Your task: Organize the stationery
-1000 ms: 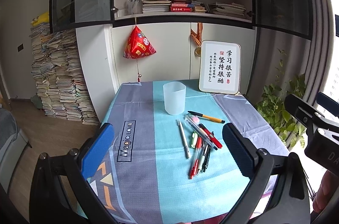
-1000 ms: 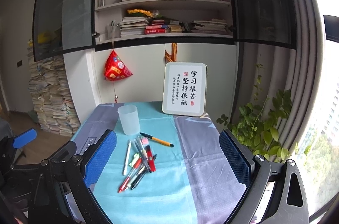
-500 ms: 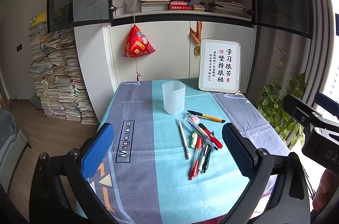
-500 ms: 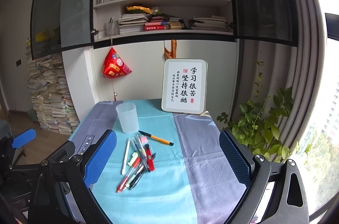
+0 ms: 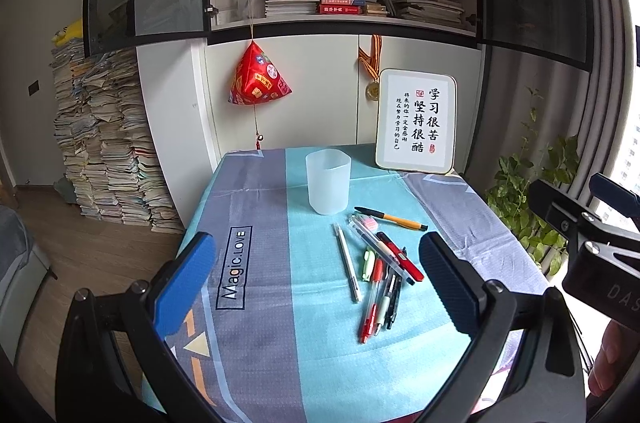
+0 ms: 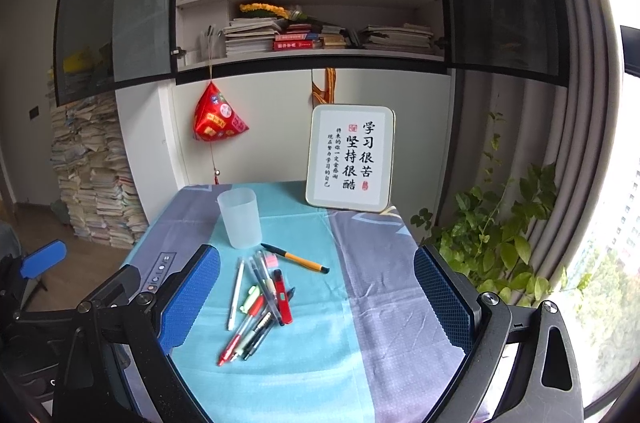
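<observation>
Both grippers, left (image 5: 316, 283) and right (image 6: 318, 293), are hovering wide apart (holding nothing) above pens (image 6: 260, 303) lying beside the cup (image 6: 239, 219).

Scattered pens (image 5: 380, 263) beside upright cup (image 5: 328, 181)

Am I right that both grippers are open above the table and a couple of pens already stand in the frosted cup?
Not quite. The frosted cup is empty, as the left wrist view shows through its open top; the pens all lie on the tablecloth in front of it. The rest holds: the left gripper and right gripper are both open above the table.
</observation>
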The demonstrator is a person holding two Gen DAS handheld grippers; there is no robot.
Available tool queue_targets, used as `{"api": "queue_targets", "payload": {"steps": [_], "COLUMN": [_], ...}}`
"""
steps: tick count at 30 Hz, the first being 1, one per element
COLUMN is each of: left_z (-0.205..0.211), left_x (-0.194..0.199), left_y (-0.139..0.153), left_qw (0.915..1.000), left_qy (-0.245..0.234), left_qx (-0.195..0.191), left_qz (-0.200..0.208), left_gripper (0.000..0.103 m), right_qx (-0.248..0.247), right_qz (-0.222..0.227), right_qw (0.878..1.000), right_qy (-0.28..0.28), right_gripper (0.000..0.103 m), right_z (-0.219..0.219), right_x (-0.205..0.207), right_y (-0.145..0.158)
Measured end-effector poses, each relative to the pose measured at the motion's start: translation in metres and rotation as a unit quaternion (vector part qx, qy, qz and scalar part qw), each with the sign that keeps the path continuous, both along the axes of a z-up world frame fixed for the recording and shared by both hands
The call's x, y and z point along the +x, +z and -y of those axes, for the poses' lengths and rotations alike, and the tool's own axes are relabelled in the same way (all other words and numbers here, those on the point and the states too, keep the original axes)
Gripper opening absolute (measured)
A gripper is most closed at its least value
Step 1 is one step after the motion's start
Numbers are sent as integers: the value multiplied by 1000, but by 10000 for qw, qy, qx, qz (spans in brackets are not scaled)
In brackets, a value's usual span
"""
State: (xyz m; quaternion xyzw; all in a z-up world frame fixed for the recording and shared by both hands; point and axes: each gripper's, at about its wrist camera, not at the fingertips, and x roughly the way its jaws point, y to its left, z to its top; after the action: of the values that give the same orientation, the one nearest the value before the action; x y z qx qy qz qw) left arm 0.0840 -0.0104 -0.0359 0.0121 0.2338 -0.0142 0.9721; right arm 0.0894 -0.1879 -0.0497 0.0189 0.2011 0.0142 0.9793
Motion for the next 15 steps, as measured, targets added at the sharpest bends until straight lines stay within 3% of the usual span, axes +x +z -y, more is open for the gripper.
{"api": "queue_targets", "payload": {"steps": [15], "left_z": [-5], "left_x": [27], "left_y": [-11], "left_qw": [9997], "left_qy": [-37], "left_qx": [-28], "left_qz": [-258], "left_gripper": [97], "right_qx": [22], "right_qz": [-284], "right_qw": [9996], "right_qy": [73], "right_gripper": [98], "right_z": [0], "right_x": [29], "right_y": [-6]}}
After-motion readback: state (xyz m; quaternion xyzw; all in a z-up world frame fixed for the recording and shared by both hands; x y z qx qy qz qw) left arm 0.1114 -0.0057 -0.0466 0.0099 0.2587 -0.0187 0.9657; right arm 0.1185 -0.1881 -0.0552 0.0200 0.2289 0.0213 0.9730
